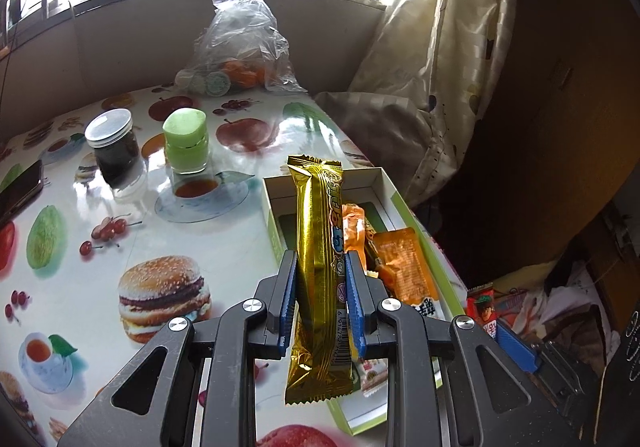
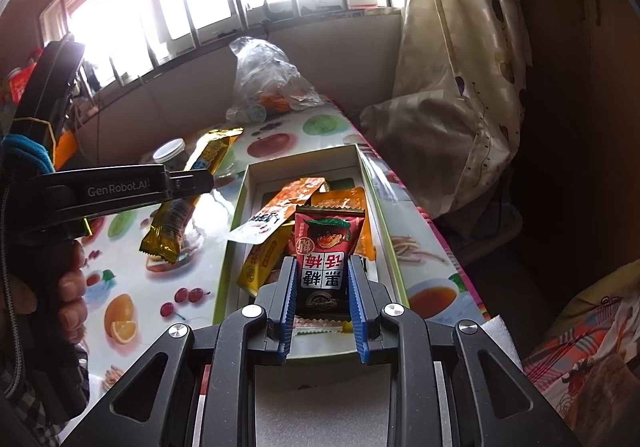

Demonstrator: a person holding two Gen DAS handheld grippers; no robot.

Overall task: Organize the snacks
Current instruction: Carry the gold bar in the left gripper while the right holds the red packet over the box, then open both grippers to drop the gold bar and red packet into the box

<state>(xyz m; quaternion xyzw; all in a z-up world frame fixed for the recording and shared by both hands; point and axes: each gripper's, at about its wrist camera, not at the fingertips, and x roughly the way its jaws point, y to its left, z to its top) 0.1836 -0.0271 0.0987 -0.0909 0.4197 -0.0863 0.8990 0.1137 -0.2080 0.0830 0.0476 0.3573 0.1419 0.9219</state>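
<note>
My left gripper [image 1: 320,267] is shut on a long gold snack bar [image 1: 318,247], held upright above the near left side of a shallow white box [image 1: 276,187] with green walls. Orange snack packets [image 1: 400,267] lie inside the box. In the right wrist view my right gripper [image 2: 322,271] is shut on a red and black plum-candy packet [image 2: 326,243], hanging over the same box [image 2: 240,207], above the orange packets [image 2: 292,195]. The left gripper [image 2: 192,183] with the gold bar [image 2: 176,215] shows to the left of the box.
A dark jar with a clear lid [image 1: 110,145], a green-capped jar [image 1: 185,141] and a phone [image 1: 20,187] stand on the fruit-print table [image 1: 120,231]. A plastic bag with oranges [image 1: 244,47] sits at the back. A curtain [image 1: 440,47] hangs right of the table edge.
</note>
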